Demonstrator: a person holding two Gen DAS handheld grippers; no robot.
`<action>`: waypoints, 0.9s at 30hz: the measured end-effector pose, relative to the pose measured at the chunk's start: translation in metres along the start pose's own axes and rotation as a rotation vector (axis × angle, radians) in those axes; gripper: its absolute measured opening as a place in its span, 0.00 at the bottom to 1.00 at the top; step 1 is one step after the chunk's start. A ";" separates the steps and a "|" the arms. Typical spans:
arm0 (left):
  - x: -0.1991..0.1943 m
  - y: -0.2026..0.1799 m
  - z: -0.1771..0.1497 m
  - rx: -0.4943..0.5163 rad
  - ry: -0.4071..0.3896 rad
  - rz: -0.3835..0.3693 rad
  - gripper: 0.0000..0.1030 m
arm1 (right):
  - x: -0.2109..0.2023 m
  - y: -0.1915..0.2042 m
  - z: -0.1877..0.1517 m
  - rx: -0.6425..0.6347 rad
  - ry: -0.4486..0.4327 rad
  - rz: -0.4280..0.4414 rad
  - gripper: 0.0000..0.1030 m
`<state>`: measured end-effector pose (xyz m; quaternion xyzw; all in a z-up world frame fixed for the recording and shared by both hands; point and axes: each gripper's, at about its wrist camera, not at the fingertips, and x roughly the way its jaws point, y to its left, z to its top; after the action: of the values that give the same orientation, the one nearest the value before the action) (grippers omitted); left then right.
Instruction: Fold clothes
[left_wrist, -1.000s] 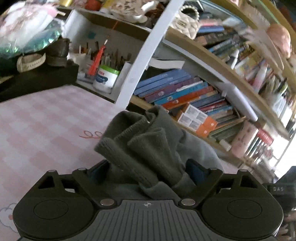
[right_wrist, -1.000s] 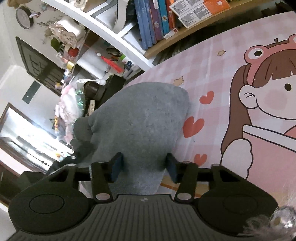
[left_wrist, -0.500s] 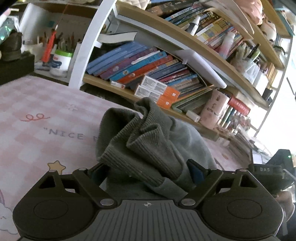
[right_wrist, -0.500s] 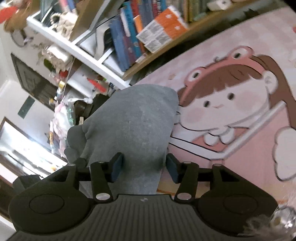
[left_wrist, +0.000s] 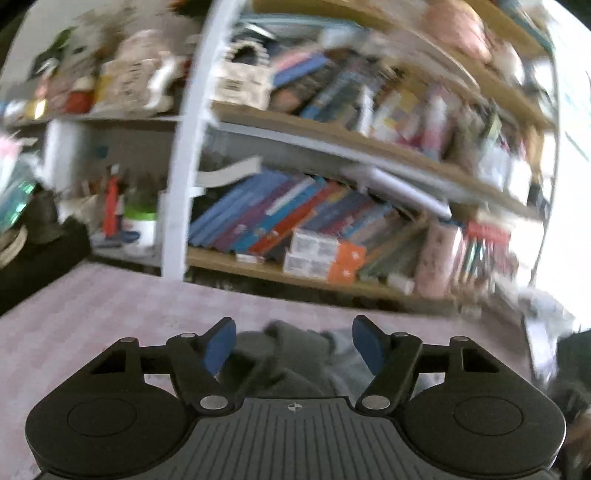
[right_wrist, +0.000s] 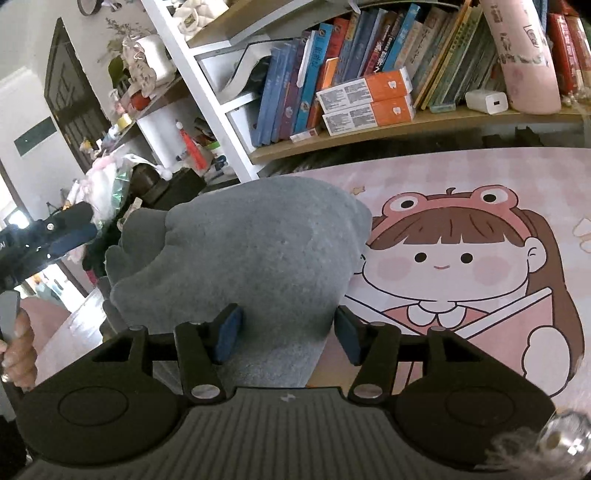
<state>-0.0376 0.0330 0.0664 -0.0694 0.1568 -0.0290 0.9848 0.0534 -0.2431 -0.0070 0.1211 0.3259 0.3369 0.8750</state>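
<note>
Left wrist view: the frame is motion-blurred. The left gripper is now seen with its fingers spread wide and nothing held between them; half a second ago the same fingers were closed on a bunched ribbed fold of the grey garment. The garment is now seen low, below and beyond the fingertips at 6 o'clock of the frame, lying slumped on the pink checked desk. Release of the left-hand fold is inferred. The bookshelf fills the 12 o'clock half.

Right wrist view: the image is sharp. The right gripper is seen with fingers parted; the garment lies between them, but firm pinching cannot be confirmed, since the fabric edge falls short of the finger at 3 o'clock. The cloth has stayed in this span over the last second. The garment is spread from centre toward 10 o'clock on the desk mat, its edge touching the printed cartoon girl at 3 o'clock. The surface is fleecy and mostly smooth, with a lumpy ribbed cuff or hem at 9 o'clock. The left gripper is visible at 9 o'clock, apart from the cloth. One fold is judged laid down; squaring is judged outstanding.
</note>
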 end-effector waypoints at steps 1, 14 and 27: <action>0.007 -0.007 -0.002 0.042 0.017 0.015 0.67 | 0.000 -0.001 0.000 0.004 0.001 0.000 0.53; 0.026 0.019 -0.038 -0.072 0.136 0.095 0.18 | 0.000 -0.008 0.000 0.054 0.013 0.021 0.56; 0.046 0.048 -0.045 -0.320 0.264 -0.120 0.94 | 0.001 -0.027 0.002 0.226 0.056 0.115 0.47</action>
<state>-0.0063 0.0715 0.0034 -0.2296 0.2825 -0.0710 0.9287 0.0692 -0.2630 -0.0176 0.2280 0.3785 0.3507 0.8257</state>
